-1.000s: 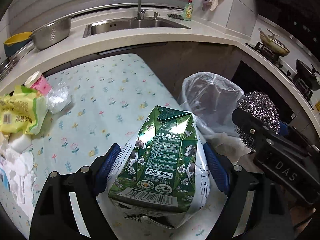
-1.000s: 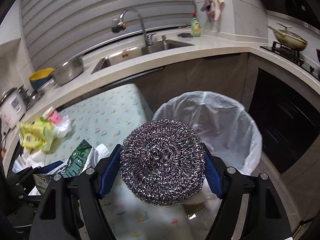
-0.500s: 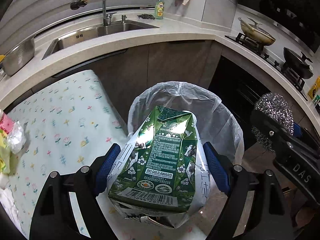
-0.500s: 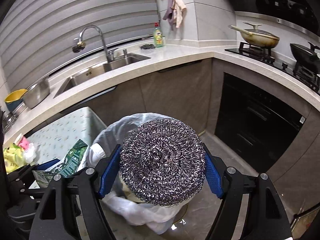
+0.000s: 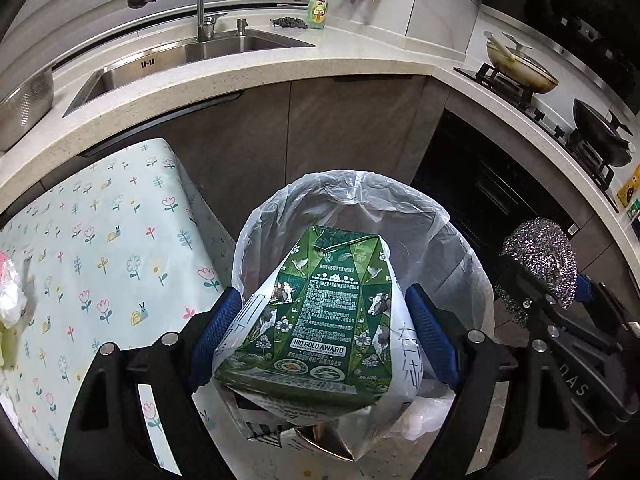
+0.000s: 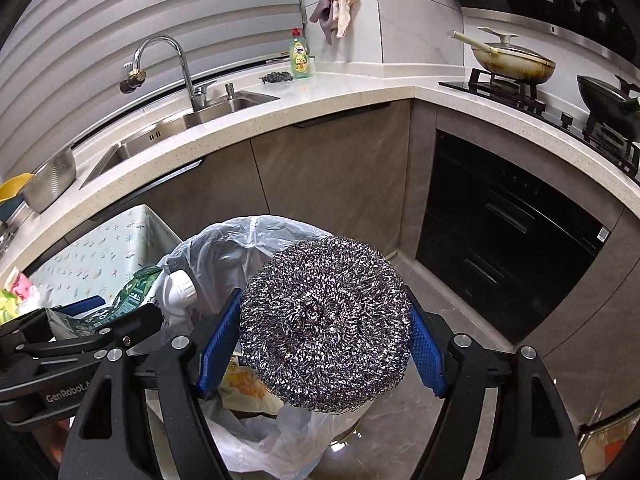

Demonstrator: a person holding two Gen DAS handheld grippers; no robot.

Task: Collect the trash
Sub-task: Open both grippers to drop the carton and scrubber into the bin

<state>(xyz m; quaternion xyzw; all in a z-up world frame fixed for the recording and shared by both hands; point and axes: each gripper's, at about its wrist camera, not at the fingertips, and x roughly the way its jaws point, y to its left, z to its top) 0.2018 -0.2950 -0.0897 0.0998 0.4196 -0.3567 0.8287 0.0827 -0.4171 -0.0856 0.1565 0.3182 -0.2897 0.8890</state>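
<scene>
My left gripper (image 5: pixel 322 336) is shut on a crumpled green and white milk carton (image 5: pixel 320 320) and holds it over the near rim of a bin lined with a clear plastic bag (image 5: pixel 452 248). My right gripper (image 6: pixel 324 334) is shut on a steel wool scourer (image 6: pixel 324 324) and holds it above the right side of the same bag (image 6: pixel 224 248). The scourer also shows at the right of the left wrist view (image 5: pixel 540 256). The carton and left gripper show at the left of the right wrist view (image 6: pixel 136 292). Some trash lies in the bin (image 6: pixel 244 384).
A table with a flowered cloth (image 5: pixel 100 240) stands left of the bin, with wrappers at its left edge (image 5: pixel 10 296). Behind are the counter with a sink (image 5: pixel 192 56), cabinets and a black oven (image 6: pixel 500 232). A hob with pans (image 5: pixel 520 68) is at the right.
Both grippers have moved right from over the table to over the bin, each still holding its item. The bin now sits directly under the carton and the scourer.
</scene>
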